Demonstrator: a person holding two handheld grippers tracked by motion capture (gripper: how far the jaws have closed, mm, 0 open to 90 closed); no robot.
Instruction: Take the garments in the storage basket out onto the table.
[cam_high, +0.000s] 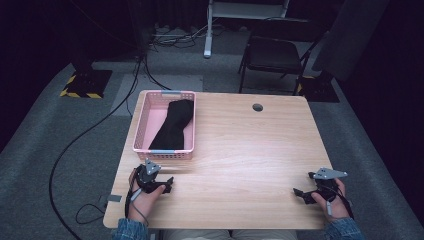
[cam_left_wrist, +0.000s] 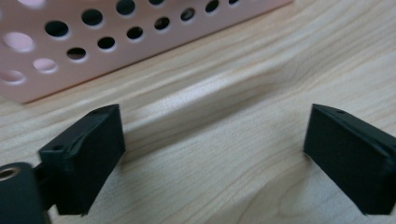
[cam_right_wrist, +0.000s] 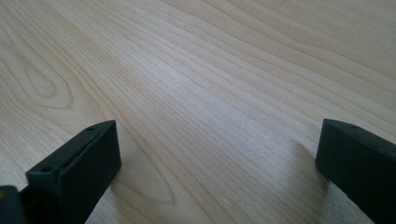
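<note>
A person sits at the near edge of a light wooden desk (cam_high: 235, 150), forearms in denim sleeves coming in from the bottom of the high view. The left hand (cam_high: 145, 197) rests on the desk near its front left corner, holding the left gripper (cam_high: 167, 186) low and pointed toward the middle of the desk. The right hand (cam_high: 334, 200) rests near the front right corner with the right gripper (cam_high: 300, 194) pointed inward too. Both hands lie well apart.

In the left gripper view its fingers (cam_left_wrist: 88, 154) stand wide apart over bare wood, with nothing between them. In the right gripper view the fingers (cam_right_wrist: 79, 163) are likewise spread, with only wood grain between.

A pink perforated basket (cam_high: 141, 120) sits at the desk's far left, just beyond the left gripper. Inside lies a black cloth (cam_high: 174, 125), stretched lengthwise; its folds are too dark to make out. In the left gripper view the basket's wall (cam_left_wrist: 74, 65) is cut off at the top.
</note>
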